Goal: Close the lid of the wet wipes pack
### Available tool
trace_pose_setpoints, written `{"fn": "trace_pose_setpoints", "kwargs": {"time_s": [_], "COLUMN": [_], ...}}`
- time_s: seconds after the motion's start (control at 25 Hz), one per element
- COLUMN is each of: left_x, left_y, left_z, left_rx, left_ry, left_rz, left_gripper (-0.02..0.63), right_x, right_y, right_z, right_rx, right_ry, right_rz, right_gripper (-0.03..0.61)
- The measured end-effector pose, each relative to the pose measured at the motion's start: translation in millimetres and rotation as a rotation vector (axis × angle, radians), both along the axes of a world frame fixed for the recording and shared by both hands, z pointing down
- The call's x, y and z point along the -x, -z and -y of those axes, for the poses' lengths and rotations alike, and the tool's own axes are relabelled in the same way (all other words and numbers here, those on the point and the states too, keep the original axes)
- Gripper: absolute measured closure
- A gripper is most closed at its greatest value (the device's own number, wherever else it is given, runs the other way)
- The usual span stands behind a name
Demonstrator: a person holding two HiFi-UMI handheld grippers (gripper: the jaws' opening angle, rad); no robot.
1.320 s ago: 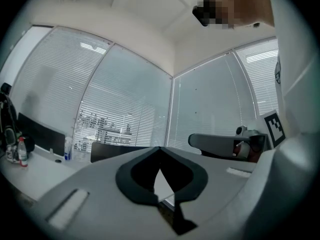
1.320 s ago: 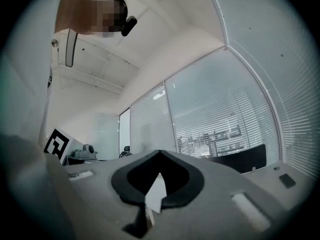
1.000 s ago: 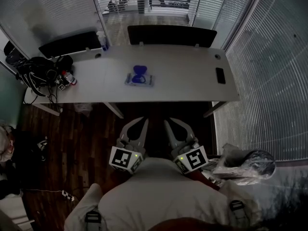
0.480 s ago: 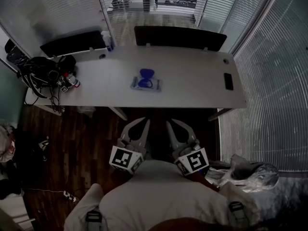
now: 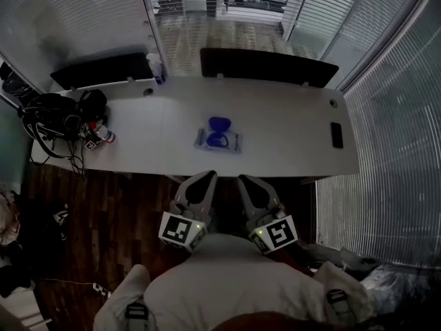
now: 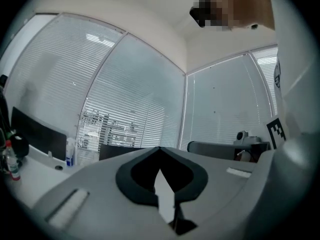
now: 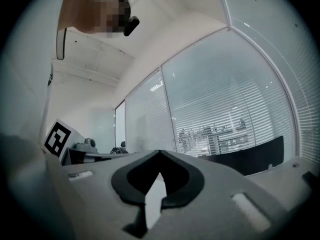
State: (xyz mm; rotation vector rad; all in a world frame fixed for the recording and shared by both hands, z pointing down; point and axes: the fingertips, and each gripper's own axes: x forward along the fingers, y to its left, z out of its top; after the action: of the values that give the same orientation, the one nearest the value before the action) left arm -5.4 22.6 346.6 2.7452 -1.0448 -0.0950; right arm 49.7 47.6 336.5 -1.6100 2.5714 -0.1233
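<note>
The wet wipes pack (image 5: 218, 141) lies flat near the middle of the white table (image 5: 289, 129), its blue lid (image 5: 220, 123) standing open at the pack's far side. Both grippers are held close to the person's body, short of the table's near edge and well apart from the pack. My left gripper (image 5: 210, 176) is shut with nothing in it, and my right gripper (image 5: 241, 179) is likewise shut and empty. In the left gripper view the jaw tips (image 6: 160, 148) meet, pointing up at blinds. In the right gripper view the tips (image 7: 160, 151) also meet. The pack shows in neither gripper view.
Black bags and cables (image 5: 55, 112) and a small bottle (image 5: 103, 135) crowd the table's left end. A dark phone (image 5: 337, 134) lies at the right end. Two black screens (image 5: 103, 69) (image 5: 269, 65) and a white bottle (image 5: 157, 66) stand along the far edge.
The head view has come closer to the table, so the pack sits lower and larger in frame. Both grippers stay shut near the body. The plastic bag at lower right has left view.
</note>
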Motion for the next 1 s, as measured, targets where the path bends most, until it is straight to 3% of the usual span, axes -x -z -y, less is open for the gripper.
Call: {"fn": "trace_pose_setpoints", "kwargs": {"time_s": [0.48,1.0], "left_x": [36,39], "left_y": [22,22], "left_z": [96,133], "left_rx": [-0.038,-0.036], "left_ry": [-0.028,-0.041], "left_rz": [-0.051,-0.059], "left_gripper": [0.614,0.614], "right_x": [30,35], "right_y": [27,32], "right_z": [100,134], "right_rx": [-0.040,-0.047], "right_ry": [-0.063,-0.089], "right_rz": [-0.061,-0.086], "right_gripper": [0.580,0.580]}}
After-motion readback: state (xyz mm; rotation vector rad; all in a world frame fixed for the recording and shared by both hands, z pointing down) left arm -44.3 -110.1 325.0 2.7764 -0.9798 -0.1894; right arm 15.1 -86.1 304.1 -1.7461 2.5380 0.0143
